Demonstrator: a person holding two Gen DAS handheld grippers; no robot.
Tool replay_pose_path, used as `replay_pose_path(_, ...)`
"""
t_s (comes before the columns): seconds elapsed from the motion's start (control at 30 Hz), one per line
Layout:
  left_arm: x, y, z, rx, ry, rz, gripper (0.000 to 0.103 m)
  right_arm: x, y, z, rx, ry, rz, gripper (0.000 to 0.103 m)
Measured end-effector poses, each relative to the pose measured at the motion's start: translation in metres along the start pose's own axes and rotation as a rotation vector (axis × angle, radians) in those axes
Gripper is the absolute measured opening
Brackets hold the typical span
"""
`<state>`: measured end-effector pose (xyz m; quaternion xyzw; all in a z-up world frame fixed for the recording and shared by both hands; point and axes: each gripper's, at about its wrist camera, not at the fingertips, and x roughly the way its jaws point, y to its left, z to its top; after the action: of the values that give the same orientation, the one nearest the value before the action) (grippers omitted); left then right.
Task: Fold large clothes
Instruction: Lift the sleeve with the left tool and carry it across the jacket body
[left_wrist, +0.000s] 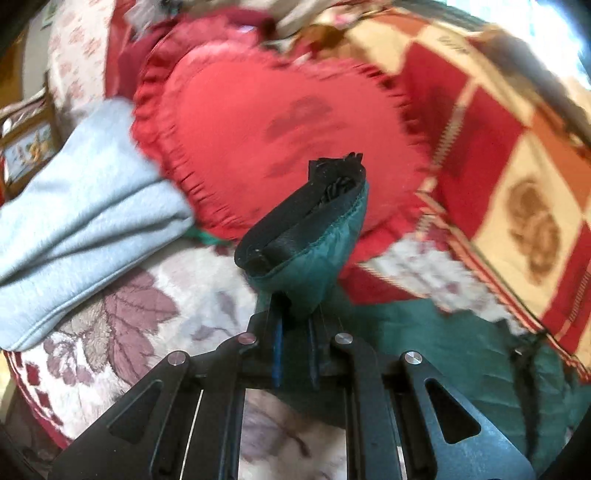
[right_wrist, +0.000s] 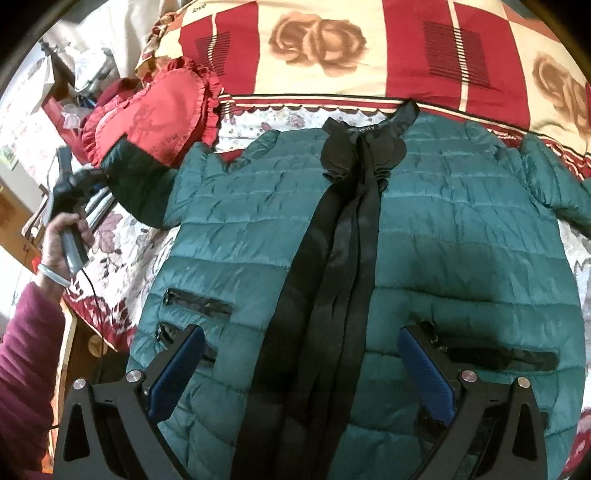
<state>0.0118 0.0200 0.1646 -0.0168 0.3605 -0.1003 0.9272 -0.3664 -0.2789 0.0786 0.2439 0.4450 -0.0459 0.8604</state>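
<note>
Left gripper (left_wrist: 295, 314) angled down, clamped on the jacket's sleeve cuff (left_wrist: 314, 236). Right gripper (right_wrist: 301, 373) released, jaws wide over the jacket (right_wrist: 258, 229). Only the right view shows the left hand (right_wrist: 64, 232).

Green quilted jacket (right_wrist: 258, 258): hem cut off at 6 o'clock, right sleeve (right_wrist: 554, 192) cut at 3 o'clock. Heart cushion (left_wrist: 266, 122) and patterned blanket (left_wrist: 517, 166): motion-blurred in left wrist view. Left gripper (right_wrist: 90, 177): fingertips hidden behind the sleeve cuff (right_wrist: 136, 177). Shelf clutter (right_wrist: 81, 88) at 10 o'clock: indistinct.

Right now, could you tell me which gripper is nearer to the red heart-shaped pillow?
Left. The left gripper, shut on the jacket's sleeve cuff, is right beside the pillow. The right gripper hangs open over the jacket's lower front, well away from it.
</note>
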Motion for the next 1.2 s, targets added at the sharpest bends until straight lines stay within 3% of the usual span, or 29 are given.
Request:
replay_pose_path(0.27, -0.080, -0.086, 0.000, 0.097, -0.026, -0.185, 0.010, -0.014, -0.019, -0.008, 0.081, -0.016, 0.040, 0.103)
replay_pose_path(0.47, -0.107, -0.171, -0.016, 0.180, -0.022, -0.317, 0.010, -0.022, -0.025, -0.013, 0.055, -0.033, 0.016, 0.103)
replay_pose_path(0.87, -0.096, -0.328, -0.092, 0.342, 0.109, -0.493, 0.010, -0.038, -0.053, -0.016, 0.117, -0.064, 0.029, 0.103)
replay_pose_path(1.2, -0.044, -0.382, -0.159, 0.402, 0.260, -0.522, 0.010, -0.045, -0.085, -0.019, 0.188, -0.093, 0.052, 0.103)
